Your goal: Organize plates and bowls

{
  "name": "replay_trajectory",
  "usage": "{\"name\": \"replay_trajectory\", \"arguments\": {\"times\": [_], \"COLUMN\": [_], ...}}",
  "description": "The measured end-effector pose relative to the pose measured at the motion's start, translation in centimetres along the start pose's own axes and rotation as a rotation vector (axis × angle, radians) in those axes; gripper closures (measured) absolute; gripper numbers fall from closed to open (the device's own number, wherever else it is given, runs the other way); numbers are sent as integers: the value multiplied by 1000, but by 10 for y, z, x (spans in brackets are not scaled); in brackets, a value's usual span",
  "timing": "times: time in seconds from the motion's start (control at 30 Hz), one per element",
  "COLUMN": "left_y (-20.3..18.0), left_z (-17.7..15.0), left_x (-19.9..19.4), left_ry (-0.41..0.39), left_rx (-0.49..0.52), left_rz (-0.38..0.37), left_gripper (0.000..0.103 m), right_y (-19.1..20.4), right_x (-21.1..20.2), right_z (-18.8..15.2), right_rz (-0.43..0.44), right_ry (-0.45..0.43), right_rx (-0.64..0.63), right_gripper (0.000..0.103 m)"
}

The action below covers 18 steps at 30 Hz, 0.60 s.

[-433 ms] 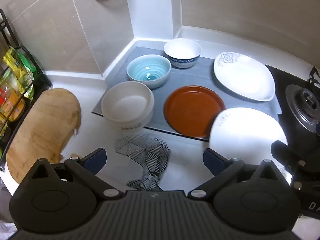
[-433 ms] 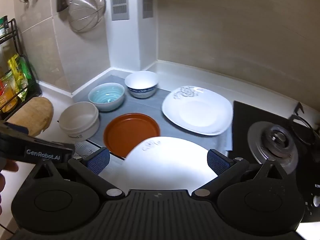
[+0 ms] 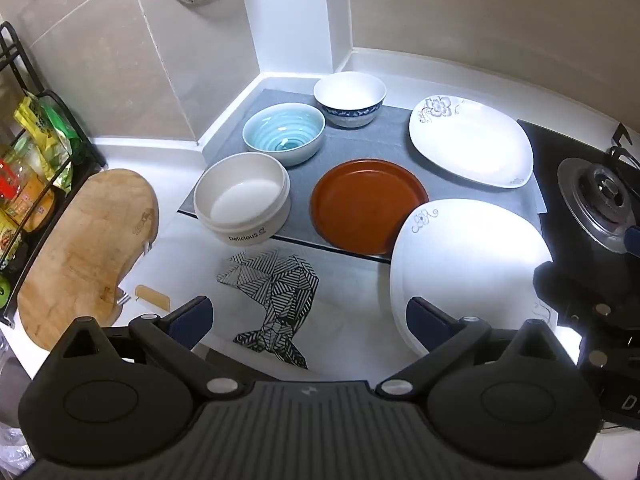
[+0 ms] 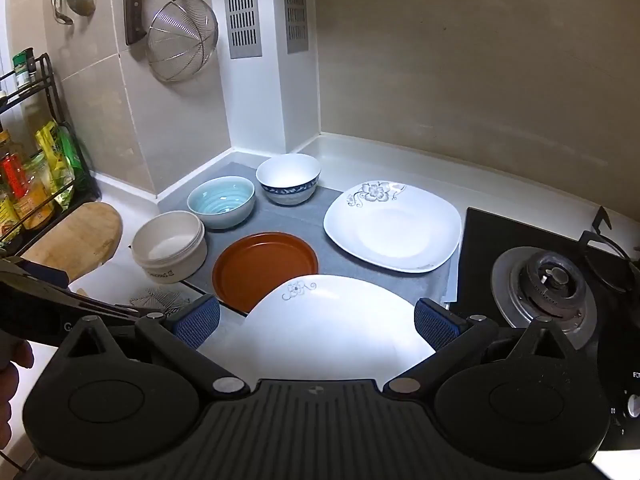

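Three bowls stand on a grey mat (image 3: 360,144): a cream bowl (image 3: 242,196), a light blue bowl (image 3: 284,134) and a white bowl with a blue band (image 3: 350,98). A brown plate (image 3: 368,204) lies beside a flowered white square plate (image 3: 472,140). A second white plate (image 3: 468,264) rests at the mat's near edge, overlapping the brown plate's rim. My left gripper (image 3: 308,316) hovers open over a patterned cloth (image 3: 276,304). My right gripper (image 4: 316,320) hangs open above the near white plate (image 4: 332,320), with its pads apart from the plate.
A wooden cutting board (image 3: 84,248) and a black rack of packets (image 3: 36,168) are on the left. A gas burner (image 3: 604,200) sits on the black hob at right. A strainer (image 4: 182,40) and a knife hang on the wall. A hand (image 4: 12,360) holds the left gripper.
The left wrist view has shifted slightly, so the dishes sit a little higher and further left in it. No dish has moved, and both grippers stay open.
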<state>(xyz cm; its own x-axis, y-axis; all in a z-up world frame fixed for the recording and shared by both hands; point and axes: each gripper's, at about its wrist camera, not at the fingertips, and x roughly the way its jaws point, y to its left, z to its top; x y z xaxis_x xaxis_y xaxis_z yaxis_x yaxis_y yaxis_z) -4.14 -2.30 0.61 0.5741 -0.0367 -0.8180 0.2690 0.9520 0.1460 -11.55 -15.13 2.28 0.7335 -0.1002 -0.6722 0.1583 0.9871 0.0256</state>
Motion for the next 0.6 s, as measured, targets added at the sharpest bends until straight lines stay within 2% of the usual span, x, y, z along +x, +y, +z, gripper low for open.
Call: {"name": "replay_trajectory", "arguments": {"times": [0.6], "left_y": [0], "left_z": [2], "left_x": [5], "left_ry": [27], "left_rx": [-3], "left_rz": [5], "left_gripper": [0], "right_y": [1], "right_x": [-3], "right_z": [-2], "right_rz": [13], "right_ry": [0], "right_rx": [-12], "right_gripper": [0]}}
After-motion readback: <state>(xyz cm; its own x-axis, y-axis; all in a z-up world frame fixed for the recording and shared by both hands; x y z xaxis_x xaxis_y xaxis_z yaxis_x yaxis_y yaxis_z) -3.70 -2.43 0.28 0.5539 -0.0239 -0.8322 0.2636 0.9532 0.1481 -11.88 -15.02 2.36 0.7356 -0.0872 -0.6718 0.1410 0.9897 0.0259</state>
